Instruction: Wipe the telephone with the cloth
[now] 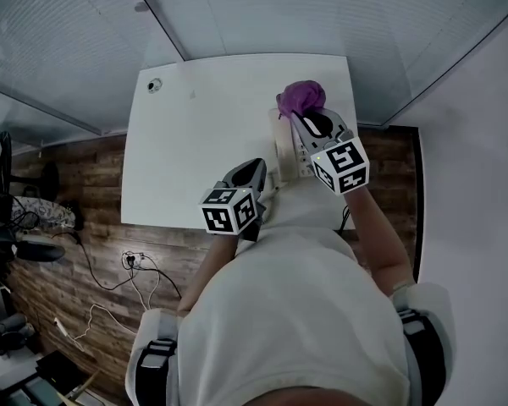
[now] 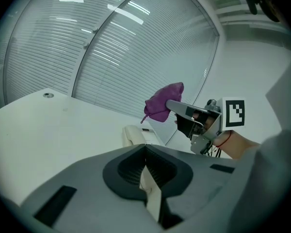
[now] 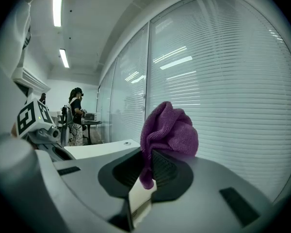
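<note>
A cream telephone (image 1: 283, 149) stands near the right edge of the white table (image 1: 203, 134); it also shows in the left gripper view (image 2: 134, 135). My right gripper (image 1: 301, 118) hangs above the telephone's far end, shut on a bunched purple cloth (image 1: 302, 97). In the right gripper view the cloth (image 3: 168, 132) bulges above the jaws, and the right gripper (image 3: 146, 173) pinches a fold of it. My left gripper (image 1: 256, 170) hovers at the table's front edge, just left of the telephone, shut with nothing in it (image 2: 145, 171). From there I see the cloth (image 2: 162, 103) lifted above the telephone.
A small round grommet (image 1: 155, 85) sits in the table's far left corner. A glass wall with blinds (image 2: 136, 52) runs behind and right of the table. Cables (image 1: 131, 265) lie on the wooden floor to the left. A person (image 3: 76, 114) stands far off.
</note>
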### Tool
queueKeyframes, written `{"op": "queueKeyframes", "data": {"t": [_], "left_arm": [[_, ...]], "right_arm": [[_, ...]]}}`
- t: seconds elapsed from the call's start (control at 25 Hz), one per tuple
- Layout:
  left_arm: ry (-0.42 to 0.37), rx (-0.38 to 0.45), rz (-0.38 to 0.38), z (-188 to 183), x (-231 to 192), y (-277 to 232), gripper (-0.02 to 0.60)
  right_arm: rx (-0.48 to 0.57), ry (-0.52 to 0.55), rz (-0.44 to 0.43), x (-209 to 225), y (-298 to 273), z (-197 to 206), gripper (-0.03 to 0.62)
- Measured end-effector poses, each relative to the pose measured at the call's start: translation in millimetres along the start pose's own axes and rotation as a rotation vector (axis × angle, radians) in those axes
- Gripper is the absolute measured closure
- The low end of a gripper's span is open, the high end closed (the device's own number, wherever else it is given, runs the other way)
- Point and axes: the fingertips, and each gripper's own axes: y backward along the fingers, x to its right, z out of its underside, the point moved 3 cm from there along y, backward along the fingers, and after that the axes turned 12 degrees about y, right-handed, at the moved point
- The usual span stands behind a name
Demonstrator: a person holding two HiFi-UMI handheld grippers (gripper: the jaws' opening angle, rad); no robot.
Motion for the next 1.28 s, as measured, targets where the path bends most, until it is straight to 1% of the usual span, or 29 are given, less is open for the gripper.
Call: {"op": "queueKeyframes", "data": {"t": [0.4, 0.76, 1.04, 1.28], "left_arm": [[0.032, -0.009, -0.011, 2, -6, -10, 0.56], [0.053, -0.02, -0.015, 9, -8, -12, 0.56], [0.069, -0.02, -0.013, 10, -7, -14, 0.56], [0.07, -0.026, -0.014, 12, -6, -16, 0.56]], "right_arm": [[-0.085, 0.038, -0.014, 4, -43, 34, 0.548], [-0.176, 0.039, -0.047, -7, -68, 67, 0.548], [-0.212, 0.022, -0.075, -18, -74, 85, 0.548], [-0.21, -0.01, -0.078, -21, -74, 88, 0.548]]}}
